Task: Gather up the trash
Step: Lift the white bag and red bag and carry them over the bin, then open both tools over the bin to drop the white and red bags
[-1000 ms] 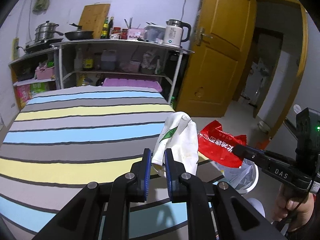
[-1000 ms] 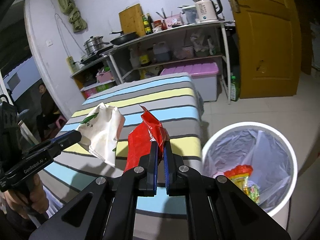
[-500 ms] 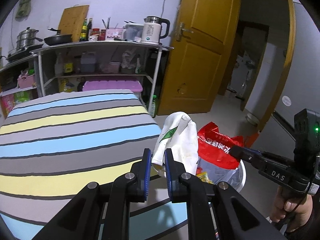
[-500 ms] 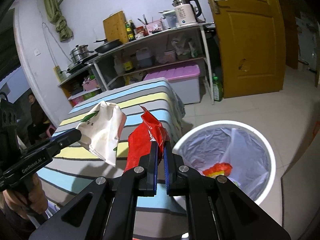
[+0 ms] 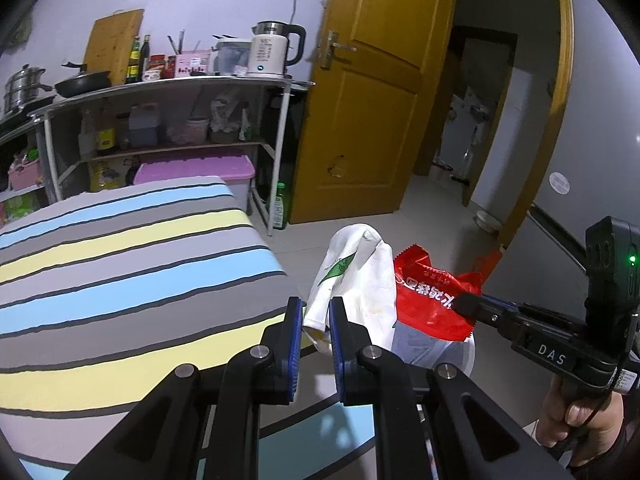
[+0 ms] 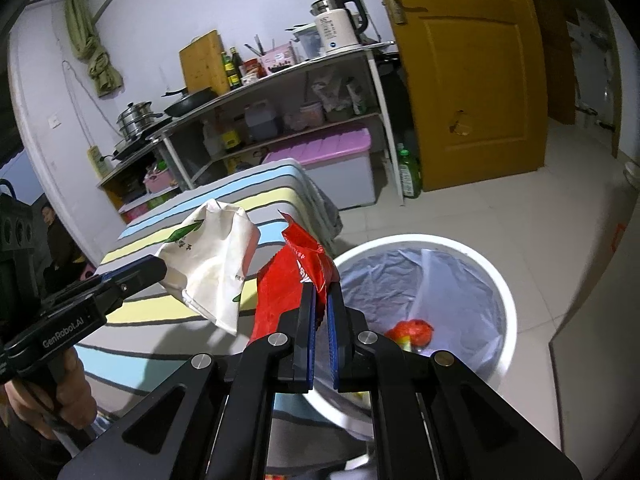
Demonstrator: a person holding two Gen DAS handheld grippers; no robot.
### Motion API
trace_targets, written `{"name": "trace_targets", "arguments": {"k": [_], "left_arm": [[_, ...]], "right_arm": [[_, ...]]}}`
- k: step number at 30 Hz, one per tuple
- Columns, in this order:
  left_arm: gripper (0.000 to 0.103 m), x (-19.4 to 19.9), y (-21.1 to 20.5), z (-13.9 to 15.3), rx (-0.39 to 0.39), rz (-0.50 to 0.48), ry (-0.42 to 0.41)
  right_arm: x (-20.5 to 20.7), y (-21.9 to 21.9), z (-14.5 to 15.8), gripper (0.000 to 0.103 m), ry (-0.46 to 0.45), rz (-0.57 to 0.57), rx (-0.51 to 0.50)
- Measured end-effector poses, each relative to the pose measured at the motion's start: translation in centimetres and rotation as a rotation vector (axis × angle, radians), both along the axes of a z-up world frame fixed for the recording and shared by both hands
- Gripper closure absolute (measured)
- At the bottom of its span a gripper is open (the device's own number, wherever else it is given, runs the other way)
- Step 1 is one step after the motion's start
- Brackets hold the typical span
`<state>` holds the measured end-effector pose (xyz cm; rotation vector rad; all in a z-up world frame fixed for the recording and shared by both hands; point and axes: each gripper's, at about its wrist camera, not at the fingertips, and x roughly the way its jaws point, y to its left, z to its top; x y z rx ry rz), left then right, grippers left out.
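Red wrapper pinched (right gripper) — over bin

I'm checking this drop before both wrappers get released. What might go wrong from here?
The white wrapper in the left gripper hangs over the table edge, short of the bin; released now, it may miss. The red wrapper in the right gripper sits at the rim and could fall outside.

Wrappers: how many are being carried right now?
2: a white wrapper in the left gripper, a red wrapper in the right gripper. More trash lies in the bin.
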<state>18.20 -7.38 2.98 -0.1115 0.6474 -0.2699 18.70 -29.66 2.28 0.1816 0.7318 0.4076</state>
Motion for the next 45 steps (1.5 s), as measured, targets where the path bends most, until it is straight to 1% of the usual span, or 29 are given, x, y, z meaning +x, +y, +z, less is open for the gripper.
{"name": "trace_targets", "arguments": {"k": [8,17,25,27,29,30,37,45], "left_arm": [[0.090,1.5,-2.8,-0.8,0.015,-0.054,0.015],[0.090,3.2,-5.2,-2.4,0.031,-0.095,0.054],[0.089,5.0,-6.9,-4.1,0.049,-0.136,0.093],[0.089,5.3,-7.1,-4.5,0.058,-0.141,0.097],[0.089,5.7,-7.1,-4.9,0.064,-0.141,0.104],[0.089,5.7,-7.0,-5.0,0.065,-0.141,0.105],[0.089,5.2,-6.2,-4.7,0.057,-0.122,0.090],[0.089,2.5,-4.5,-2.7,0.042,-0.103,0.037]], "right_arm": [[0.8,-2.1,-0.8,0.097,0.019,-0.048,0.008],[1.8,-4.0,-2.1,0.097,0.052,-0.081,0.012],[2.8,-5.2,-3.8,0.096,0.106,-0.111,0.013],[3.0,-5.4,-4.2,0.092,0.109,-0.127,0.005],[3.1,-5.5,-4.3,0.075,0.110,-0.135,-0.003],[3.1,-5.6,-4.3,0.072,0.107,-0.138,-0.006],[2.5,-4.5,-3.4,0.071,0.079,-0.124,-0.038],[0.3,-2.3,-1.4,0.071,0.028,-0.086,-0.071]]}}
